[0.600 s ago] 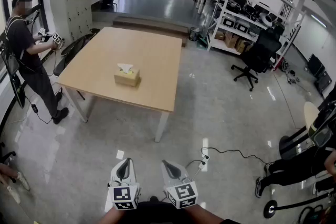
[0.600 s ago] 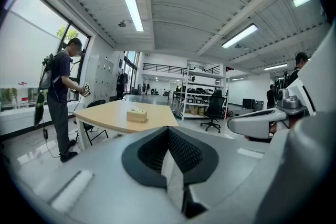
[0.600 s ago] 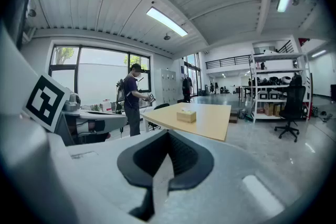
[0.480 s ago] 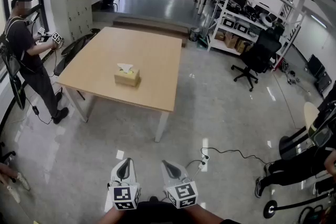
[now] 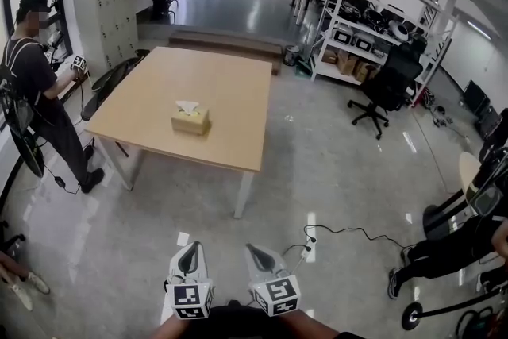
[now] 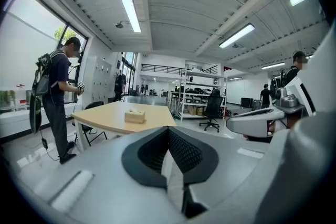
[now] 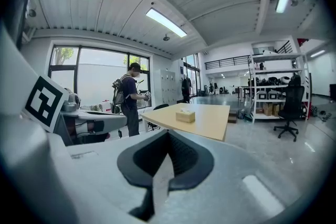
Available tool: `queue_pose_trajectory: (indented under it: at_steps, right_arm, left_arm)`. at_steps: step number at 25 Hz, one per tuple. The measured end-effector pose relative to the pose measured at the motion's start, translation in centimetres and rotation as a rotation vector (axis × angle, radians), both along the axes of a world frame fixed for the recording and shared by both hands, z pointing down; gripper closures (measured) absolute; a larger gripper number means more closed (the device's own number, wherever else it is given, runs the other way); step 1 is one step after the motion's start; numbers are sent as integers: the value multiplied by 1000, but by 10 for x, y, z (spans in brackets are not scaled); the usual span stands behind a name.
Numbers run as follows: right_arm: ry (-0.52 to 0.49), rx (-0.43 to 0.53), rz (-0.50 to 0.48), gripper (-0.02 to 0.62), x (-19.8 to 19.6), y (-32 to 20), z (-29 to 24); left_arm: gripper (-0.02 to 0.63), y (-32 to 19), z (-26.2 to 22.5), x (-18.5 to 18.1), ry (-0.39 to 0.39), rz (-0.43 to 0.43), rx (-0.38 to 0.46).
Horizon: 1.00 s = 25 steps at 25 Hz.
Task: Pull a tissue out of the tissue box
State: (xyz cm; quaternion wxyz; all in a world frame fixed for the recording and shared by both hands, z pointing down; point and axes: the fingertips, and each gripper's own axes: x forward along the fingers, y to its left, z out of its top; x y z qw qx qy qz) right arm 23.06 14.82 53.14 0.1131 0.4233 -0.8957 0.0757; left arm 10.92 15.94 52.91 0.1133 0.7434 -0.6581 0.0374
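A tan tissue box [image 5: 190, 121] with a white tissue sticking out of its top stands near the middle of a light wooden table [image 5: 230, 83], well ahead of me across the floor. It also shows small in the left gripper view as the tissue box [image 6: 135, 116] and in the right gripper view as the tissue box [image 7: 185, 115]. My left gripper [image 5: 188, 256] and right gripper [image 5: 258, 255] hang side by side low in the head view, far short of the table. Both have their jaws shut with nothing between them.
A person [image 5: 40, 91] with a backpack stands at the table's left side holding a marker cube. A black office chair [image 5: 385, 87] and metal shelves [image 5: 373, 28] stand at the right. A cable and power strip [image 5: 311, 238] lie on the glossy floor ahead of my grippers.
The view has shifted slightly; the person at the left has moved a little further left and lowered the cube. My grippers keep their place, both shut.
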Motion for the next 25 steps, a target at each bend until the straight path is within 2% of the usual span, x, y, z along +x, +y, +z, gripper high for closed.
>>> queue_pose_trajectory:
  at_steps: [7, 14, 19, 25]
  right_arm:
    - [-30, -44, -14, 604, -5, -2, 8]
    - [-24, -49, -28, 604, -30, -10, 12]
    - [-26, -34, -44, 604, -67, -23, 4]
    - [-35, -32, 22, 604, -111, -56, -9]
  left_arm:
    - [588, -1, 11, -3, 3, -5, -9]
    - [588, -5, 20, -26, -9, -10, -16]
    - [588, -21, 12, -58, -21, -2, -6]
    - [588, -55, -4, -113, -25, 16, 12]
